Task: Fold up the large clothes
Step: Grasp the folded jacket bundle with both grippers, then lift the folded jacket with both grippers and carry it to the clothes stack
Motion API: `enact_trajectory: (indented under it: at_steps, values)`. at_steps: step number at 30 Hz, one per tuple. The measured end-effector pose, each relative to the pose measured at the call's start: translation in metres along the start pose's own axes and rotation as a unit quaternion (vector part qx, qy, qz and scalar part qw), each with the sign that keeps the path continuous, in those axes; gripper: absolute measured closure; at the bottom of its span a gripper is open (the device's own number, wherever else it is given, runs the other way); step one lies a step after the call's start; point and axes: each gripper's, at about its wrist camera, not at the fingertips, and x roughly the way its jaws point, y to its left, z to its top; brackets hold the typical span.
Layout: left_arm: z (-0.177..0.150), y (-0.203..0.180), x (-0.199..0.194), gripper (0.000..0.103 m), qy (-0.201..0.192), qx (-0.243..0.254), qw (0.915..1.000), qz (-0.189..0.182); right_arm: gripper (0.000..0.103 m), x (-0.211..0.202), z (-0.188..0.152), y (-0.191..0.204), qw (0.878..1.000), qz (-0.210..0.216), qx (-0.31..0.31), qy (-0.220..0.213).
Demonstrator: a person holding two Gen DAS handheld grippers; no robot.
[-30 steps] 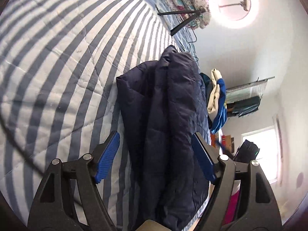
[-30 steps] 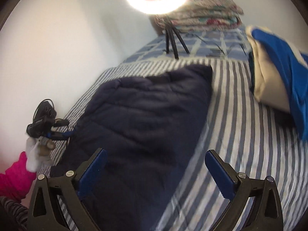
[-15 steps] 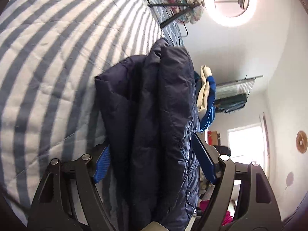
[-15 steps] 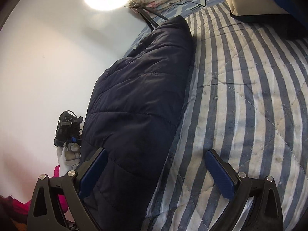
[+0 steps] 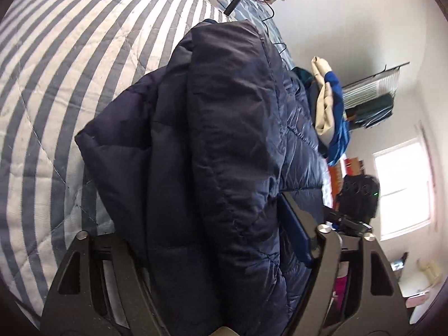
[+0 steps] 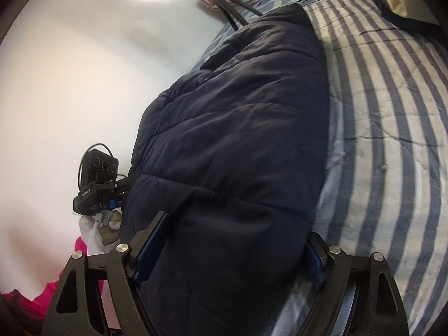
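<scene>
Both pairs of jaws are set wide around the folded navy quilted jacket point(image 5: 224, 145), its bulk filling each gap; whether the left gripper point(image 5: 212, 240) or right gripper point(image 6: 229, 240) is actually clamped cannot be told. The jacket is laid on the striped bed quilt point(image 6: 392, 117), with a beige-and-blue garment point(image 5: 327, 106) beyond.

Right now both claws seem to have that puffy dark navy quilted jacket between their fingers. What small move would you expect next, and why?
Probably closing both sets of fingers on the puffy dark navy quilted jacket. The left gripper and right gripper each straddle a thick bunched edge of it, jaws wide apart, so neither looks clamped yet. The jacket lies folded lengthwise on the blue-and-white striped quilt, so a firm hold seems needed before another fold.
</scene>
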Motion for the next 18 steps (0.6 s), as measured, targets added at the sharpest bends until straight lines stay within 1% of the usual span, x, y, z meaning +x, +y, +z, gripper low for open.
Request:
enact_trajectory:
  at_steps: [1, 2, 3, 4, 6, 7, 8, 9, 11, 14, 18]
  values:
    - [0.001, -0.002, 0.001, 0.038, 0.0, 0.006, 1.0, 0.007, 0.019, 0.002, 0.001, 0.003, 1.0, -0.006, -0.002, 0.003]
    - [0.0, -0.005, 0.0, 0.044, 0.0, 0.013, 0.9998, 0.014, 0.022, 0.003, 0.0, 0.006, 1.0, -0.016, -0.005, 0.006]
    - [0.0, -0.007, 0.001, 0.046, -0.001, 0.02, 0.9996, 0.019, 0.027, 0.004, 0.0, 0.01, 1.0, -0.024, -0.008, 0.007]
    - [-0.001, -0.012, 0.0, 0.051, -0.002, 0.028, 0.9993, 0.026, 0.03, 0.004, -0.001, 0.013, 0.999, -0.03, -0.01, 0.007]
    - [-0.002, -0.02, -0.001, 0.057, -0.004, 0.046, 0.9979, 0.046, 0.044, 0.008, -0.003, 0.025, 0.999, -0.048, -0.014, 0.006]
    - [-0.002, -0.026, 0.0, 0.061, -0.007, 0.056, 0.9968, 0.056, 0.047, 0.007, -0.003, 0.03, 0.998, -0.057, -0.018, 0.004]
    - [-0.004, -0.034, -0.001, 0.065, -0.01, 0.069, 0.9952, 0.068, 0.055, 0.007, -0.004, 0.038, 0.997, -0.067, -0.024, 0.002]
    - [-0.005, -0.039, -0.001, 0.067, -0.014, 0.077, 0.9941, 0.075, 0.06, 0.005, -0.002, 0.043, 0.997, -0.078, -0.03, 0.002]
    - [-0.009, -0.05, -0.005, 0.073, -0.022, 0.09, 0.9919, 0.088, 0.066, 0.005, -0.001, 0.061, 0.993, -0.108, -0.049, 0.004]
    - [-0.017, -0.066, -0.008, 0.078, -0.037, 0.106, 0.9884, 0.102, 0.074, 0.01, -0.001, 0.092, 0.983, -0.163, -0.085, 0.013]
    - [-0.027, -0.079, -0.013, 0.08, -0.043, 0.118, 0.9854, 0.115, 0.08, 0.011, -0.005, 0.121, 0.969, -0.214, -0.121, 0.018]
